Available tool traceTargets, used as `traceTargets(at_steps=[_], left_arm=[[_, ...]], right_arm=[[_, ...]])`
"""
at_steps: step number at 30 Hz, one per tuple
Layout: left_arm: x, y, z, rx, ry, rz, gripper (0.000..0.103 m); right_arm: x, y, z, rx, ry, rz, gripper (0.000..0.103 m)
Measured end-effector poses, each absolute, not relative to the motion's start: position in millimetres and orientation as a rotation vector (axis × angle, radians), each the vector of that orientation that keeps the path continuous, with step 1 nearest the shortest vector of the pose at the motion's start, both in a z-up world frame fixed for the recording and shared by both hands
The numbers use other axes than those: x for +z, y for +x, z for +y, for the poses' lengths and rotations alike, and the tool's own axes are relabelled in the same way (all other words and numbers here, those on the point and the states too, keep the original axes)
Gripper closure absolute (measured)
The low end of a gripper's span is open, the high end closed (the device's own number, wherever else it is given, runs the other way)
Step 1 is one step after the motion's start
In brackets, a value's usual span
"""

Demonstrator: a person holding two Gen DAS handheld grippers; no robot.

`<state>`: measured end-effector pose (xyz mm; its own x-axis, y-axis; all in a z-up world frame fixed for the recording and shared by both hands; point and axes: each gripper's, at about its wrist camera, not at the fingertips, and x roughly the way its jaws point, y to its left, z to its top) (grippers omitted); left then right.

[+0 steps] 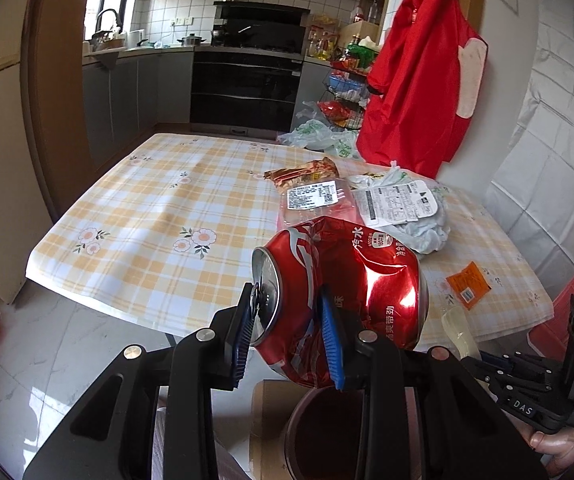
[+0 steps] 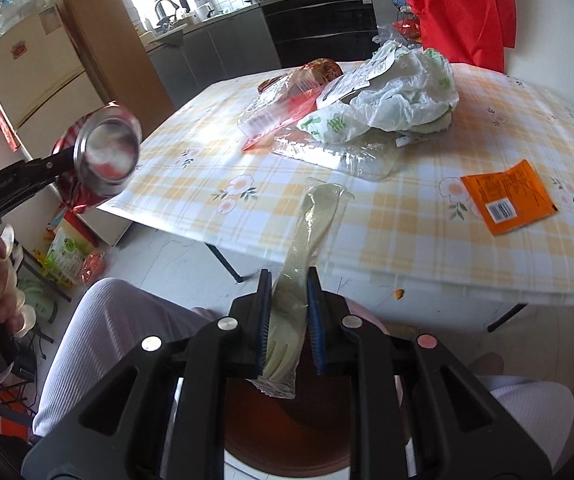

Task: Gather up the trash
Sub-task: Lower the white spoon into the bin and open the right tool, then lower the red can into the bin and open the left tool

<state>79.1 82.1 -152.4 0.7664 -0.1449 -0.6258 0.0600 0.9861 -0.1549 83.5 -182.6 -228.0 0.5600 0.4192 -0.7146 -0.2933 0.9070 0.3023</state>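
Observation:
My left gripper [image 1: 289, 332] is shut on a crushed red cola can [image 1: 351, 280], held in the air in front of the table's near edge, above a dark round bin [image 1: 323, 432]. The can also shows in the right wrist view [image 2: 103, 152]. My right gripper [image 2: 289, 320] is shut on a wrapped plastic fork [image 2: 307, 236], held over the same bin [image 2: 287, 440]. On the table lie an orange sachet [image 2: 507, 200], a white plastic bag [image 2: 399, 96], clear packaging [image 2: 279, 116] and a brown snack wrapper [image 2: 319, 68].
The table has a yellow checked cloth [image 1: 147, 216]. A red apron [image 1: 419, 72] hangs beyond it. Kitchen counters and an oven [image 1: 247, 80] stand at the back. A fridge [image 2: 43, 80] stands left. The person's legs [image 2: 107, 340] are beside the bin.

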Motion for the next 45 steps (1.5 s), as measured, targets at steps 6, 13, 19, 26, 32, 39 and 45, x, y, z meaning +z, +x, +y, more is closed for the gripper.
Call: traceTargets(at_steps=[6,13,19,26,32,39,45], left_arm=[[-145.6,68.1,75.3,-0.142,-0.117,0.670,0.072],[-143.2,62.2,80.0,-0.159,-0.142,0.662,0.072],[-147.2,62.5,83.5,-0.156,-0.153,0.675,0.072],[-158.7,66.8,80.6,-0.169,-0.157,0.704,0.072],[-172.5,68.7,75.8,-0.200,-0.155,0.742,0.072],[-197.5,77.4,45.3,-0.276,-0.109,0.807,0.072],[-216.0,84.3,19.5,-0.346,-0.075,0.860,0.072]], right_arm=[[-225.5,59.9,-182.5,0.421,0.133,0.902,0.083],[-229.7,52.8,-177.5,0.432,0.117,0.965,0.083],[-230.5,54.5,-174.9,0.416,0.101,0.969,0.068],[-230.1,61.7,-189.6,0.359,0.135,0.945,0.049],[-221.1,69.4,-211.7,0.262,0.170,0.865,0.022],[-203.8,76.4,-246.2,0.125,0.219,0.774,0.009],[-202.9,80.7,-263.3,0.074,0.221,0.764,0.009]])
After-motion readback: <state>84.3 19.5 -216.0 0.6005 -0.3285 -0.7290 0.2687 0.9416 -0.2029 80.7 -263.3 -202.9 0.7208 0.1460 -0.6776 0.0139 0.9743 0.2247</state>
